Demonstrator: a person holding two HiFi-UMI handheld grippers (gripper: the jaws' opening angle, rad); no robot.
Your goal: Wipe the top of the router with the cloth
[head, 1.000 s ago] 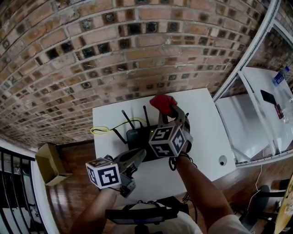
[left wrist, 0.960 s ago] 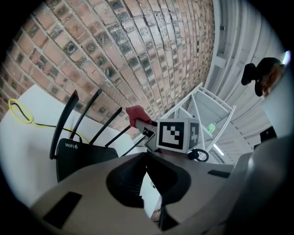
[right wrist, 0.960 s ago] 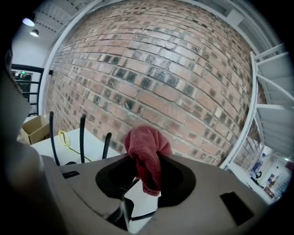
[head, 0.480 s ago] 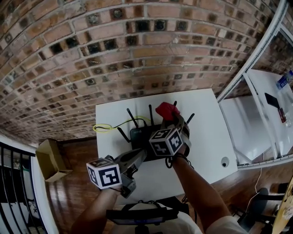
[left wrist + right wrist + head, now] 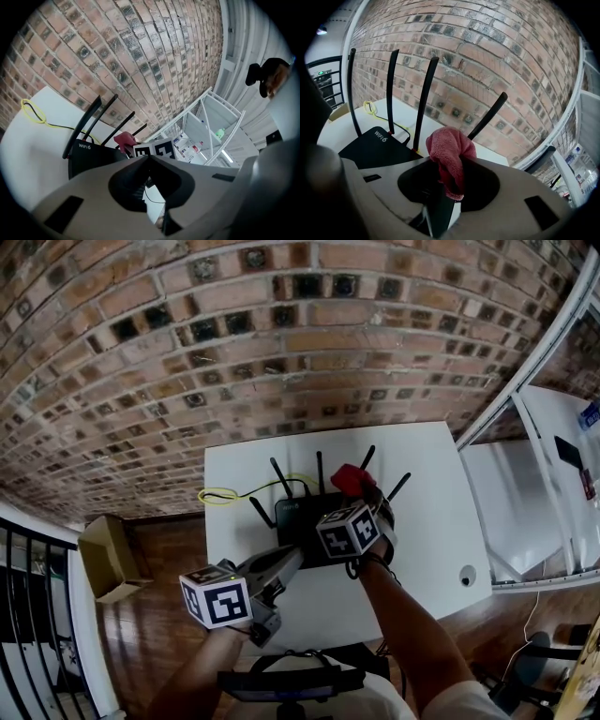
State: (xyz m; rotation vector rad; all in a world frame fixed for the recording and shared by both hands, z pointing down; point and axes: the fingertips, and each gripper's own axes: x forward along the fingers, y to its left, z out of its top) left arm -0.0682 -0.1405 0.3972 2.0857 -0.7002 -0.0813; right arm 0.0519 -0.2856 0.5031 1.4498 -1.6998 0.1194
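Note:
A black router (image 5: 298,514) with several upright antennas stands on the white table (image 5: 427,474). My right gripper (image 5: 362,493) is shut on a bunched red cloth (image 5: 351,478) and hangs just over the router's right rear part. In the right gripper view the cloth (image 5: 449,150) sticks up between the jaws, with the router (image 5: 375,145) below and to the left. My left gripper (image 5: 287,561) rests at the router's near left edge, jaws together with nothing in them. From its view I see the router (image 5: 93,157) and the cloth (image 5: 124,139) beyond it.
A yellow cable (image 5: 217,495) loops on the table left of the router. The brick wall (image 5: 281,352) rises right behind the table. A cardboard box (image 5: 105,557) sits on the wooden floor at the left. A small white round object (image 5: 467,575) lies near the table's right front corner.
My right gripper has come down with the red cloth, from above the antennas to just over the router's top. The left gripper has stayed where it was.

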